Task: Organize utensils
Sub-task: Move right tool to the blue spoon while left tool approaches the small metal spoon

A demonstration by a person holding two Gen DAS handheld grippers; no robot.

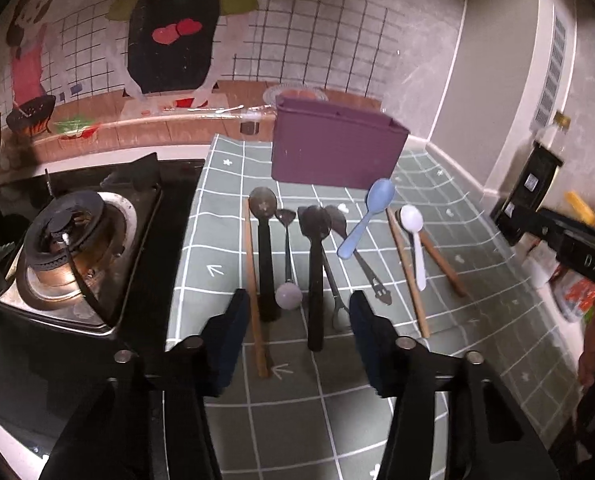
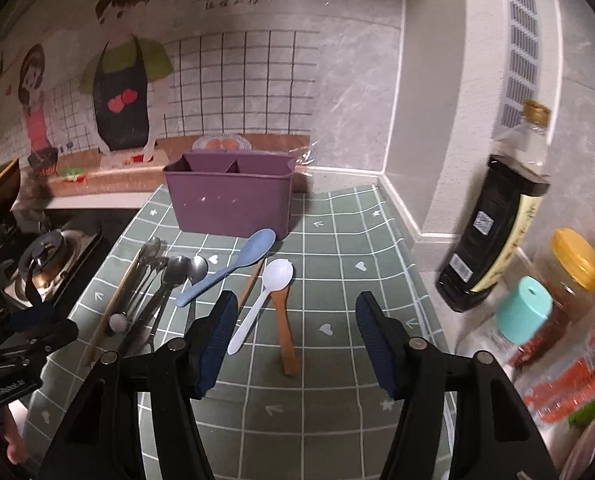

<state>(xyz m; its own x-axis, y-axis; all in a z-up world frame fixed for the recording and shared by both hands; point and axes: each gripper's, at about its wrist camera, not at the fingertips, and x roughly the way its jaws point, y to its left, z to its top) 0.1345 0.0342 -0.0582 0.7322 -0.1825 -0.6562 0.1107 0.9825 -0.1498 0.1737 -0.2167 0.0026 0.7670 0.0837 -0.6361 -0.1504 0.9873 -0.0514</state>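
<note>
1. On the left we see the black gas stove burner (image 1: 69, 248) just beside the utensil row; a careless sweep of our left hand-held gripper (image 1: 297, 316) could, we judge, knock a handle onto it.
2. Our left hand-held gripper has its blue pads apart and pinches nothing; it hovers over the near ends of the dark long-handled spoons and metal utensils (image 1: 313, 264), which lie packed side by side. We think closing here could catch two handles at once or drag the thin wooden chopstick (image 1: 253, 280) along.
3. The pale blue plastic spoon (image 2: 233, 268) lies across its neighbours, so lifting one beneath would likely flip it.
4. Our right hand-held gripper (image 2: 293, 328) is spread wide and empty over the white plastic spoon (image 2: 261, 304) and brown wooden spoon (image 2: 283, 328), which touch; one could ride up with the other.
5. The purple plastic divided utensil box (image 2: 229, 196) stands behind the row, apparently empty.
6. The desk wears a grey-green grid-patterned mat (image 2: 337, 380); a cartoon kitchen mural covers the wall, and a dark sauce bottle (image 2: 493, 236) and jars crowd the right edge, within elbow's reach.
</note>
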